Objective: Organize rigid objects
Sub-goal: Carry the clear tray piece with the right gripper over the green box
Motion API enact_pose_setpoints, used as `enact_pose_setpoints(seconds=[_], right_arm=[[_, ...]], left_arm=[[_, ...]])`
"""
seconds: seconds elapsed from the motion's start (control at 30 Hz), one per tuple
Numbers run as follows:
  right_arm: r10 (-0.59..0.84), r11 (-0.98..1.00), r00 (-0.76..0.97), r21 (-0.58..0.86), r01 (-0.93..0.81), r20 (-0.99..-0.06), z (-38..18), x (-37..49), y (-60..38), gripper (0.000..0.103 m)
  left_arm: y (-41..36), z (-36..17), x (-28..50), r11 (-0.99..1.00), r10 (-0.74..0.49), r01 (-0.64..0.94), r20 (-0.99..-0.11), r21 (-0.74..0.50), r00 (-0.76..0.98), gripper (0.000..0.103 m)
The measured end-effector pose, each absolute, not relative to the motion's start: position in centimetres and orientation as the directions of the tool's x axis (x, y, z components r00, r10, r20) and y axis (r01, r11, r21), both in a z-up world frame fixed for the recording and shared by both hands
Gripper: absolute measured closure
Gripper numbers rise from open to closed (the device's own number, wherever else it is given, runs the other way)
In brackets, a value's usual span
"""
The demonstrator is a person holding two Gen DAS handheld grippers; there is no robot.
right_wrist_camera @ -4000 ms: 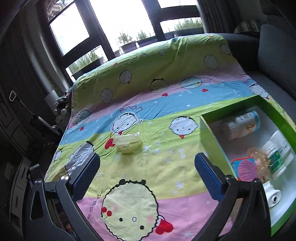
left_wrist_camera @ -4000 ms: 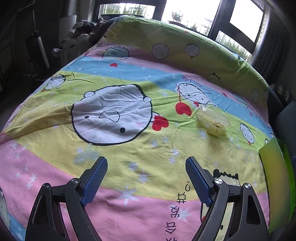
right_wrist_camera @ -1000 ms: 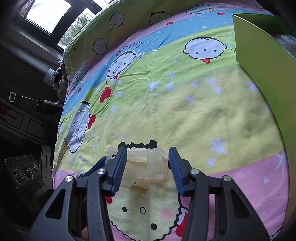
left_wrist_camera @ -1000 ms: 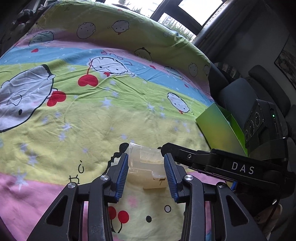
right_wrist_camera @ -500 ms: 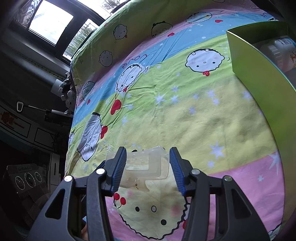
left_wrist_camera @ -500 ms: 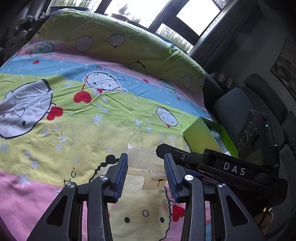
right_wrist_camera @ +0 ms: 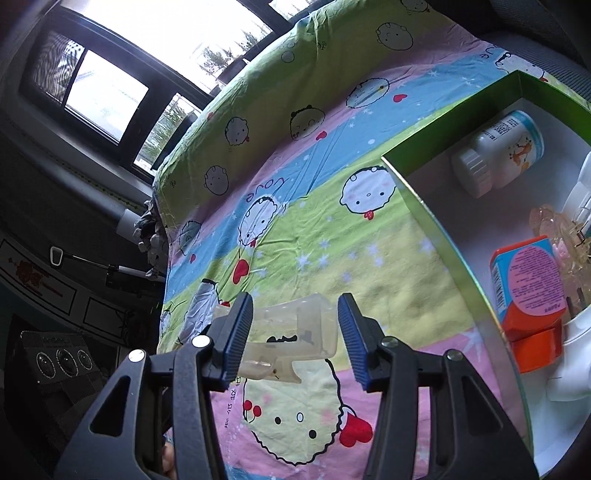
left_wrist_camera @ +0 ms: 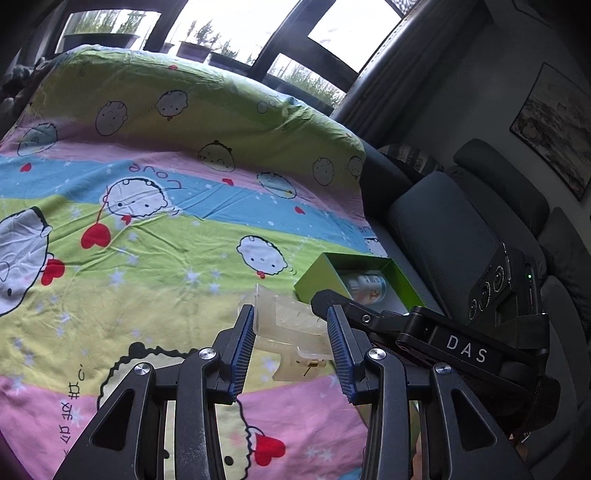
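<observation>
A translucent plastic container (left_wrist_camera: 286, 325) is held up in the air above the cartoon bed sheet (left_wrist_camera: 155, 236) by both grippers together. In the left wrist view, the left gripper (left_wrist_camera: 291, 345) is seen with its two blue pads pressed on the sides of the container, so the container is pinched between them. A small clasp on the near edge of the container hangs below the pads. The right gripper (left_wrist_camera: 406, 332), a black body with white letters, is seen at the right of the container, and its tip reaches to the container's right side.

In the right wrist view, the same container (right_wrist_camera: 291, 332) is seen between the blue pads of the right gripper (right_wrist_camera: 295, 332). The left pad lies against the container. The right pad is very close to its right end, but whether it really presses there cannot be told for sure. The jaws are only moderately apart.

A green box (right_wrist_camera: 436, 221) with a white inside is placed on the sheet at the right, near the container but apart from it. In the box a white bottle (right_wrist_camera: 498, 155) is laid on its side at the far end. An orange carton (right_wrist_camera: 528, 284) is seen nearer, and a clear pinkish object (right_wrist_camera: 554, 229) is beside it. In the left wrist view the box (left_wrist_camera: 321, 275) is seen just behind the container.

Windows (left_wrist_camera: 229, 26) with plants outside are seen beyond the far edge of the bed. A dark grey cushion (left_wrist_camera: 450, 251) is at the right.
</observation>
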State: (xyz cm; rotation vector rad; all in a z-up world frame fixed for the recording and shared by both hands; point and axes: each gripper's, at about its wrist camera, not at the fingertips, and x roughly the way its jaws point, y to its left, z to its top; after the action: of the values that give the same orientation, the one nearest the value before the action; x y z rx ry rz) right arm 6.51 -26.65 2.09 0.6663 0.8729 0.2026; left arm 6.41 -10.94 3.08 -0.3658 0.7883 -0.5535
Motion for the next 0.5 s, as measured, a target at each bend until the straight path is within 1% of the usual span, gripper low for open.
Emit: enact_pose_setpoints(seconds=[0.2,0.37,0.5], right_arm=[[0.38,0.767,0.699,0.628,0.129,-0.607,3.8,5.1,-29.7,0.055],[0.357,0.736,0.736,0.658,0.157,-0.576,4.3,4.0,-32.2,0.056],[0.322,0.717,0.761,0.67,0.192,-0.563,4.6,3.2,-34.2,0.056]], left_arm=[[-14.3,4.4,6.6,0.768,-0.636,0.385,-0.542,-0.512,0.549,0.063],[-17.1,5.2,6.6,0.749,-0.662,0.431,-0.532,-0.503,0.529,0.063],[-19.3,5.2,6.9,0.722,-0.692,0.456,-0.527,-0.521,0.494,0.064]])
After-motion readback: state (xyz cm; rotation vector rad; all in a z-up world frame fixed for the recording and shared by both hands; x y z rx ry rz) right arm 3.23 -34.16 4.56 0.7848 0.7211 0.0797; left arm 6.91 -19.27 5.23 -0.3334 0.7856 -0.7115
